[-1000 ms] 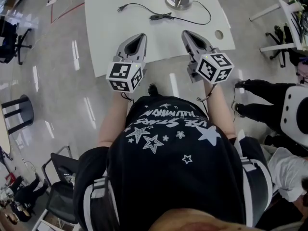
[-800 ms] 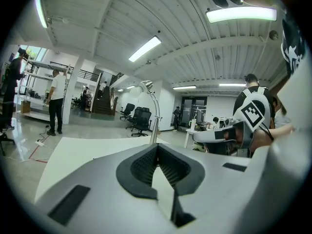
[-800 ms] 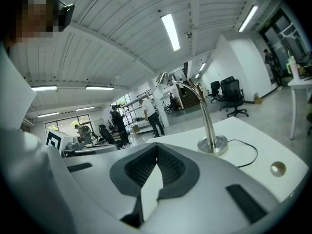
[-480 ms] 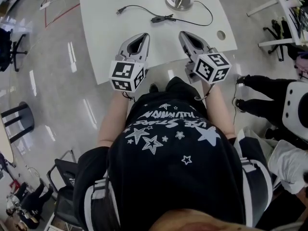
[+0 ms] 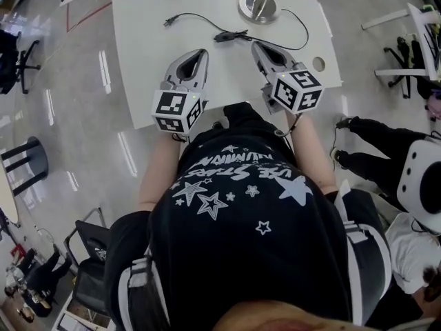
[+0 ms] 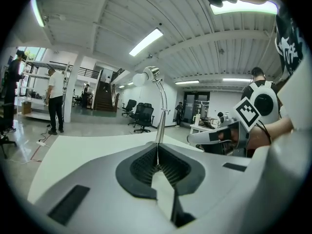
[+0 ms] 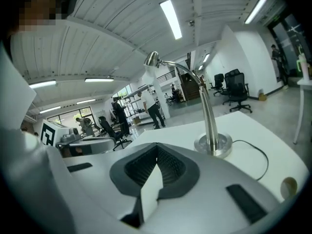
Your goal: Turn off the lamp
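Hovering side by side over the near part of the white table [image 5: 151,26], the left gripper [image 5: 199,54] and the right gripper [image 5: 257,45] both have their jaws together, nothing between them. The lamp [image 5: 259,4] stands at the table's far side. Its cord switch [image 5: 222,36] lies near the right gripper's tip.
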Available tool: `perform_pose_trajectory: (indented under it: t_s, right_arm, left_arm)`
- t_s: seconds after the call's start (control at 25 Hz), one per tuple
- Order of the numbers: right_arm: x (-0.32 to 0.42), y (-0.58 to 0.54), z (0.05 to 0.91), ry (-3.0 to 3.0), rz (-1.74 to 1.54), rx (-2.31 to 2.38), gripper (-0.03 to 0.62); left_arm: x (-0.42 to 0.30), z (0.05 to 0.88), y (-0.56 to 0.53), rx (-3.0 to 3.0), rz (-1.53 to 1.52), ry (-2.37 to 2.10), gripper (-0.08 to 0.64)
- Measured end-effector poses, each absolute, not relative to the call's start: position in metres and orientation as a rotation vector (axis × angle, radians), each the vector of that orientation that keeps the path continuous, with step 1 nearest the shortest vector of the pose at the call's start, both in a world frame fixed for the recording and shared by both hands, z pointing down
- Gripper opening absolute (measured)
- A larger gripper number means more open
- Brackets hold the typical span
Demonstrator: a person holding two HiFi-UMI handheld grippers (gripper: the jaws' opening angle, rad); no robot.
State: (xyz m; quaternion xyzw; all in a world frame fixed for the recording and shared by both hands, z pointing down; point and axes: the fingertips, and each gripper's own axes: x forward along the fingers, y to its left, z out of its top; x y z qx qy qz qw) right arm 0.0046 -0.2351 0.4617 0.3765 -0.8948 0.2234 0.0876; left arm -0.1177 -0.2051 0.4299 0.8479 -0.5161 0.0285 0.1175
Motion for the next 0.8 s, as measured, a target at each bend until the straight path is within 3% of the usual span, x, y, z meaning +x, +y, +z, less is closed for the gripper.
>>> perform_pose_trajectory:
  t_s: [0.56,0.64,0.8]
  right_arm:
    - [-0.003,-0.285,0.489,-2.629,0.743,1.004,0.005]
    - [-0.004,-0.291,0.493,-2.622,0.75,0.998,0.005]
    - [-0.008,-0.299,0.502,-2.602,0.763,0.983,0.005]
  left_arm:
    - [-0.093,0.486,-0.241,2.525,0.335,-1.337,0.022]
    - [-0.087,0.499,-0.246,2.534,0.404,-1.265,0.134]
    - [-0.08,0.522,-0.256,2.586,0.568,-1.214,0.2]
